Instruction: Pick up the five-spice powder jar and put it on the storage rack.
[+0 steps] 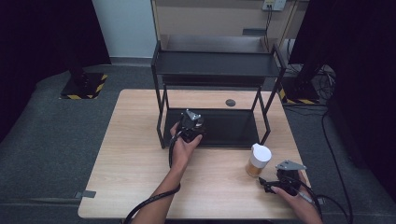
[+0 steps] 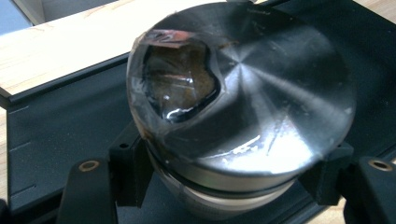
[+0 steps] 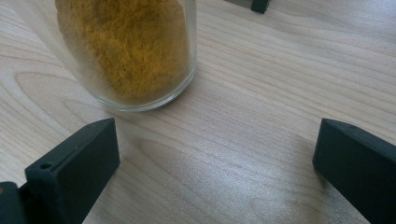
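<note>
At a wooden desk, I hold a metal-lidded jar in my left gripper, its jaws clamped against the sides just under the lid, so the jar hangs steady above the dark lower tray of the black two-tier rack. The grip sits high on the jar, which seems to me the way to keep the base free for setting down on that tray. The lid's foil-like cover is torn, showing something dark and glossy inside. My right gripper rests low near the desk's front right corner, jaws spread wide and holding nothing, aimed at a white-capped glass jar of yellow-orange powder standing upright on the desk just beyond the jaw tips, probably the next to be lifted.
</note>
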